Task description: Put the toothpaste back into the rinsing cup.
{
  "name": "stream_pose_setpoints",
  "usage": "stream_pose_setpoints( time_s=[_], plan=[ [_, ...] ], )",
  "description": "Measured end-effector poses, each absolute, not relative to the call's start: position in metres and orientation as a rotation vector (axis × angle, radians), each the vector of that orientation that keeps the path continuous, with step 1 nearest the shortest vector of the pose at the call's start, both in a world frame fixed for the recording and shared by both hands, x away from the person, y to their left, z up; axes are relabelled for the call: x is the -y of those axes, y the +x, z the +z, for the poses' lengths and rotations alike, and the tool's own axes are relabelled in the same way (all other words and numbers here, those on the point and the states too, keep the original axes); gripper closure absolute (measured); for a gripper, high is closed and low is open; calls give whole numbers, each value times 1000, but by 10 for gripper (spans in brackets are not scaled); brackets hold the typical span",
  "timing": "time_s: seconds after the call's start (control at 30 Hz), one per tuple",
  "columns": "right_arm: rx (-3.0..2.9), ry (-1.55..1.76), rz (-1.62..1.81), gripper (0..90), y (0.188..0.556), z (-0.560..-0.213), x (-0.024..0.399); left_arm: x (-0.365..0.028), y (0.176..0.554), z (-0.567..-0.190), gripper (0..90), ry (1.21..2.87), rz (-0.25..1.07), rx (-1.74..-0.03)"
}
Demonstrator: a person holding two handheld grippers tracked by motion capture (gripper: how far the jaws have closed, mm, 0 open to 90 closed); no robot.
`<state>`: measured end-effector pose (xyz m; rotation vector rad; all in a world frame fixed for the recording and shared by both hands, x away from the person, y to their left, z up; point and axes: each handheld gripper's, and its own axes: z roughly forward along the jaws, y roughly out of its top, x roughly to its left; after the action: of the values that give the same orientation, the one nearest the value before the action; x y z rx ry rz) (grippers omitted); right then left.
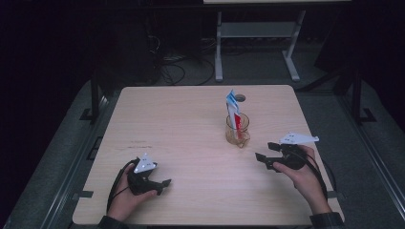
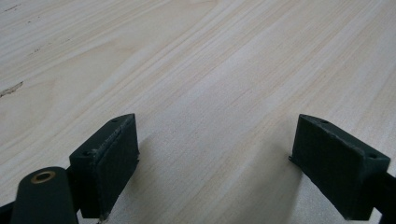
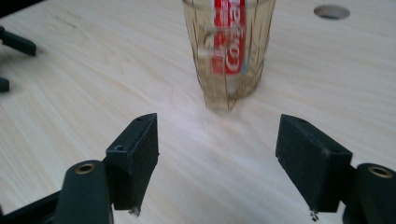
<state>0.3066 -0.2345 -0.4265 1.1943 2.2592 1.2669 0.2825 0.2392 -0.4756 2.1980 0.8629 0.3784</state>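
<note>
Amber-tinted clear cup [image 1: 237,130], standing upright right of centre on the pale wood tabletop [image 1: 191,143] just ahead of the right hand-held gripper [image 1: 264,153], with a red-and-white tube [image 1: 233,110] propped in it and rising well above the rim. Likely light, rigid and smooth, so prone to slip or tip with the tube top-heavy; best taken across the lower wall, below the rim. Right hand-held gripper [image 3: 217,158] stands wide and empty, aimed at the cup's base; left hand-held gripper [image 2: 215,163] rests low near the front edge, likewise spread and empty.
</note>
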Motion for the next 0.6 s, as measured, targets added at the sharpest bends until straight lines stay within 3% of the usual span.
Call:
stream_pose_setpoints(
  time_s=[0.6],
  plan=[
    [-2340,1266,1102,212,273,-465,253,-239,282,-476,135,2200,380,-861]
  ],
)
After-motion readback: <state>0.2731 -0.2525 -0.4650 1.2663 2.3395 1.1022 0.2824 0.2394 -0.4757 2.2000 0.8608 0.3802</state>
